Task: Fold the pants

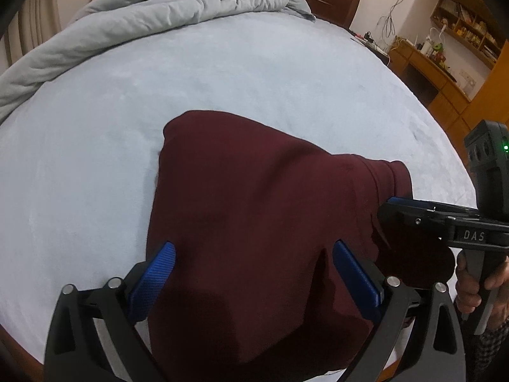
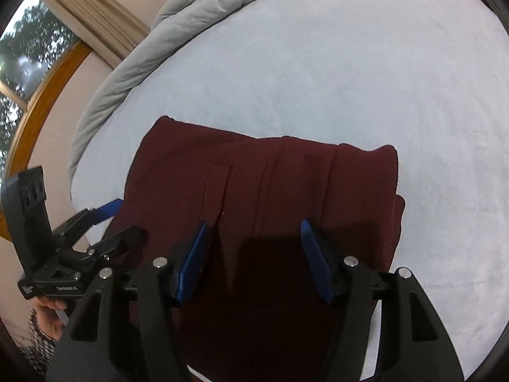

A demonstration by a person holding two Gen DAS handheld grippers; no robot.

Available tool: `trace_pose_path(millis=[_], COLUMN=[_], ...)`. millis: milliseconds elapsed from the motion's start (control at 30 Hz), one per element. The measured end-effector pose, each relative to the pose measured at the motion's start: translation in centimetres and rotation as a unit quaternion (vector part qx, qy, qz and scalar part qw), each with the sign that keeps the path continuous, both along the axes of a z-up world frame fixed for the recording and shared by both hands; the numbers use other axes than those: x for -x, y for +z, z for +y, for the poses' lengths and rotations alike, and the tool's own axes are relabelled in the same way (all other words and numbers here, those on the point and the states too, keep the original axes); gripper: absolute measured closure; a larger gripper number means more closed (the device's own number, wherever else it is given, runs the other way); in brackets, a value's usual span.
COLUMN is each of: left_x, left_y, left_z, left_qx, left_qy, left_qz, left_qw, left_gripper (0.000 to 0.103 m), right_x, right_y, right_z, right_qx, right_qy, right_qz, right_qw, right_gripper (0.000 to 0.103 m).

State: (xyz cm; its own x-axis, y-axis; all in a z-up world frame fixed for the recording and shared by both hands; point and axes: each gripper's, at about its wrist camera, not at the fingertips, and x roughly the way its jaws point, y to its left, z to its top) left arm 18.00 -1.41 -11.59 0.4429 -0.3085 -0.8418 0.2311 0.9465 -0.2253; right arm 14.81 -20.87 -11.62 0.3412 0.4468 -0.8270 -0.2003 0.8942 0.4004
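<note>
A grey duvet is bunched along the far left of the bed. The maroon pants, folded into a block, are laid near the front edge. The left gripper is held above them with fingers spread apart, as is the right gripper.

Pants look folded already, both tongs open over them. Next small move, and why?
Probably lift both tongs straight up and off. The maroon pants lie in a compact folded stack on the bed sheet. The left tongs and right tongs stand open above them, gripping no cloth, so another grab seems unnecessary.
</note>
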Motion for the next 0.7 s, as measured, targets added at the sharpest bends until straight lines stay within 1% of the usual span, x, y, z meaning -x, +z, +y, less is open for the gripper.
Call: trace_pose_path(millis=[67,100,167,233,300,367,433,533,600,700], left_x=[0.0,0.0,-0.1,-0.1,-0.1,0.3,0.8,1.9,2.4,2.7], left_y=[-0.1,-0.1,-0.1,0.3,0.9,1.6,2.1,2.3,2.0,1.5], left_z=[0.0,-0.1,-0.2,0.0,0.5,1.1,1.4,1.4,1.4,1.6], left_qx=[-0.001,-0.004,-0.01,-0.008,0.007,0.017,0.024,0.022,0.023,0.025], left_qy=[0.001,0.001,0.001,0.0,0.0,0.007,0.009,0.016,0.019,0.025], left_qz=[-0.001,-0.002,0.001,0.004,0.012,0.023,0.018,0.015,0.017,0.021], left_qw=[1.0,1.0,0.9999,1.0,0.9999,0.9996,0.9995,0.9995,0.9994,0.9992], left_gripper=[0.004,0.004,0.004,0.004,0.004,0.004,0.004,0.004,0.004,0.004], right_x=[0.0,0.0,0.2,0.9,2.9,5.3,7.6,10.7,11.9,11.9], right_y=[-0.3,-0.1,0.6,1.6,3.6,5.2,6.0,5.8,5.3,4.5], right_z=[0.3,-0.1,-1.2,-2.3,-3.6,-4.5,-5.2,-5.6,-5.4,-4.7], right_qx=[0.005,-0.003,-0.03,-0.062,-0.083,-0.093,-0.087,-0.045,-0.022,-0.016], right_qy=[0.005,0.006,0.006,0.008,0.018,0.034,0.042,0.037,0.034,0.033], right_qz=[-0.004,-0.003,0.001,0.01,-0.007,-0.021,-0.028,-0.031,-0.038,-0.045], right_qw=[1.0,1.0,1.0,0.998,0.996,0.995,0.995,0.998,0.998,0.998], right_gripper=[0.043,0.043,0.043,0.043,0.042,0.039,0.035,0.034,0.034,0.034])
